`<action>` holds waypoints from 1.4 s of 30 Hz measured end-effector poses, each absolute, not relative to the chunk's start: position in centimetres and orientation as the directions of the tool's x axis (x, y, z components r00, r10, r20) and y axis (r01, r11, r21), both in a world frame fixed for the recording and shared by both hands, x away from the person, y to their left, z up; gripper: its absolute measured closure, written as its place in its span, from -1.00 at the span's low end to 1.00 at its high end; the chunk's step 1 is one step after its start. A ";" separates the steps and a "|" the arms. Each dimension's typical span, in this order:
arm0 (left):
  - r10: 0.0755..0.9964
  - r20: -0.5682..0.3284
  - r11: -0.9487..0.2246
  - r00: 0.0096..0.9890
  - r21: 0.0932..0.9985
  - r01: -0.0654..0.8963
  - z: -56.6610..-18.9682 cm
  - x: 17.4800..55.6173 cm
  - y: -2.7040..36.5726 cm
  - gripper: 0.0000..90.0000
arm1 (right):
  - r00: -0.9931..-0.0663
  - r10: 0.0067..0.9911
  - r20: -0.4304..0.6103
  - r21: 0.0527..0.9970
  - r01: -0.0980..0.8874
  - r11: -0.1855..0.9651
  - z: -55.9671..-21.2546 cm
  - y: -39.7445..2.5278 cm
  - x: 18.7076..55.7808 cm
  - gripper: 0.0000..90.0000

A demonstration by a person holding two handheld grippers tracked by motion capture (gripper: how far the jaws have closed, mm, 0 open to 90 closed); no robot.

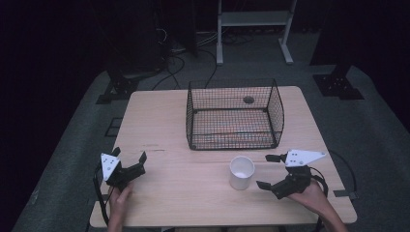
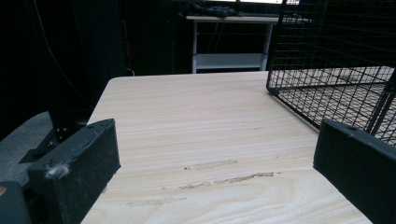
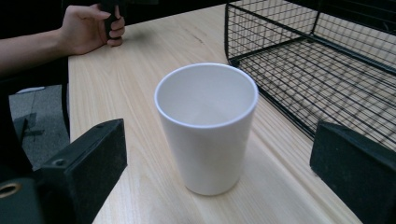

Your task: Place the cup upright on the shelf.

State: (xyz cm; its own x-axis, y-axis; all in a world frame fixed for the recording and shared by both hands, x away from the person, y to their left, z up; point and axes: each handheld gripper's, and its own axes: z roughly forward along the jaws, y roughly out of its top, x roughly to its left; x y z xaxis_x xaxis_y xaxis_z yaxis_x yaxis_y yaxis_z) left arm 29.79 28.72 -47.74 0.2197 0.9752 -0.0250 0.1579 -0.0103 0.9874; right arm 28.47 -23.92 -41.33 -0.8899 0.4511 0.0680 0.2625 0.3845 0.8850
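White cup (image 3: 206, 126) is standing upright on the bench (image 1: 183, 193); the released right gripper (image 1: 269, 171) is lining up, needing to advance and clench.

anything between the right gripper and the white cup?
Nothing visible. The right gripper faces the white plastic cup with jaws open, and only bare wooden table lies between them. The black wire basket stands behind the cup, off the approach line.

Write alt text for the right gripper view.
A white cup stands upright on a wooden table, between the right gripper's open black fingers. A wire basket sits beyond it.
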 end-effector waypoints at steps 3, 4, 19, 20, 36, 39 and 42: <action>0.975 -0.026 -0.010 0.220 0.987 0.157 -47.7 29.8 28.7 -1.00 | -0.896 0.439 0.066 0.882 0.258 0.395 -41.4 -23.2 28.5 -0.94; 0.975 -0.026 -0.009 0.220 0.987 0.158 -47.7 29.8 28.7 -1.00 | -0.898 0.436 0.063 0.882 0.255 0.397 -41.4 -23.0 28.6 -0.95; 0.975 -0.028 -0.006 0.219 0.988 0.157 -47.7 29.8 28.7 -1.00 | -0.908 0.414 0.072 0.865 0.264 0.427 -42.2 -21.0 29.4 -0.95; 0.975 -0.028 -0.007 0.219 0.988 0.157 -47.7 29.8 28.7 -1.00 | -0.906 0.416 0.073 0.864 0.267 0.428 -42.3 -20.9 29.5 -0.95; 0.975 -0.031 -0.004 0.221 0.988 0.156 -47.7 29.8 28.8 -1.00 | -0.906 0.419 0.067 0.840 0.277 0.466 -43.3 -19.2 30.8 -0.95; 0.975 -0.033 -0.003 0.221 0.988 0.157 -47.7 29.8 28.8 -1.00 | -0.906 0.419 0.065 0.838 0.277 0.469 -43.4 -18.9 31.0 -0.90; 0.975 -0.033 -0.002 0.222 0.988 0.157 -47.7 29.8 28.8 -1.00 | -0.905 0.420 0.070 0.838 0.281 0.467 -43.5 -18.8 31.3 -0.84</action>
State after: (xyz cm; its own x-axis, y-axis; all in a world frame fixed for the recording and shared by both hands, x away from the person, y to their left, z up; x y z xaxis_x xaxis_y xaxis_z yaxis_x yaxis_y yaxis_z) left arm 29.79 28.81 -47.74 0.2218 0.9745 -0.0330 0.1571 -0.0024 0.9876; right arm 31.28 -18.78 -43.46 -0.9048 0.4200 0.0698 0.2814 0.4668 0.8384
